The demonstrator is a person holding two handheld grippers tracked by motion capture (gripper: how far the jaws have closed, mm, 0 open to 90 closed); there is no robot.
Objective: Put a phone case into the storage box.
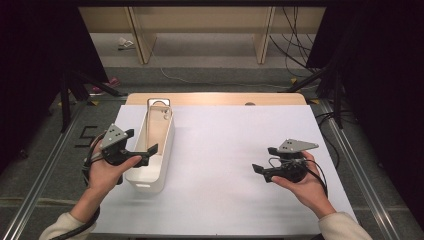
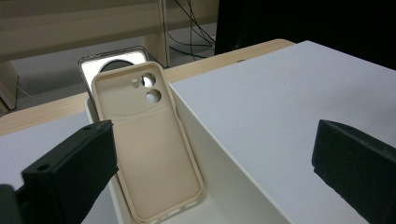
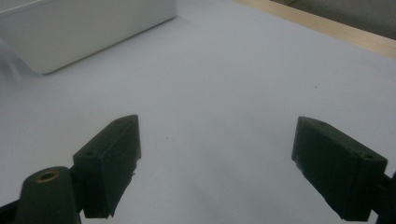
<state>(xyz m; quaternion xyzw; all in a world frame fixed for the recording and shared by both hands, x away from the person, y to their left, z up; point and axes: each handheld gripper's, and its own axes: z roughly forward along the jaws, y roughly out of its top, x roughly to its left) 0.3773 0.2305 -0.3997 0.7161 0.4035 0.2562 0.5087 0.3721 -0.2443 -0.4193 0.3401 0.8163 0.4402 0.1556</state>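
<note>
My left gripper (image 1: 142, 141) is released above the white box (image 1: 162, 172); a beige phone case (image 2: 149, 154) leans inside, nothing blocking it. My right gripper (image 1: 264, 159) is also released.

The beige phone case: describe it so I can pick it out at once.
Find the white bin on the table's left side, beside the left gripper. The beige phone case leans inside it. Unlike the clear case behind it, it is opaque with round camera holes.
</note>
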